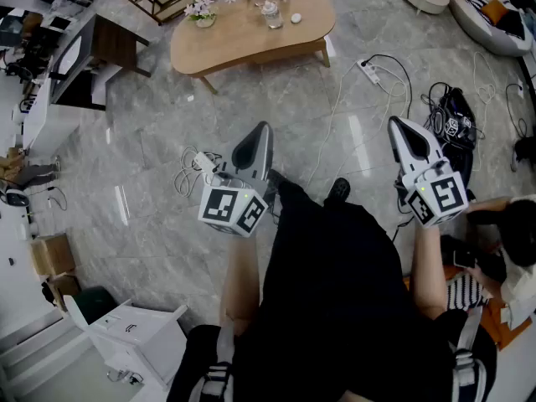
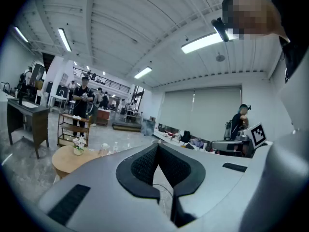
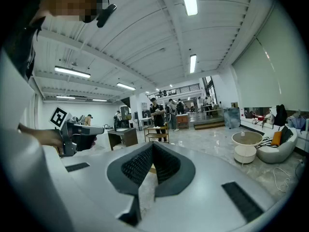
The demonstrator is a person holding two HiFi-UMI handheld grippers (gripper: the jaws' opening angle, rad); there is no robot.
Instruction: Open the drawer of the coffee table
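Coffee table [image 1: 243,40], a light wood oval, stands at the far side of the grey stone floor [image 1: 151,141], well apart from both grippers. A small pot of flowers [image 1: 201,10] and some bottles [image 1: 271,10] sit on its top. Its drawer cannot be made out from here. A person in black holds the left gripper [image 1: 262,131] and right gripper [image 1: 396,126] out in front, side by side. Both are clenched tight with nothing between the jaws.
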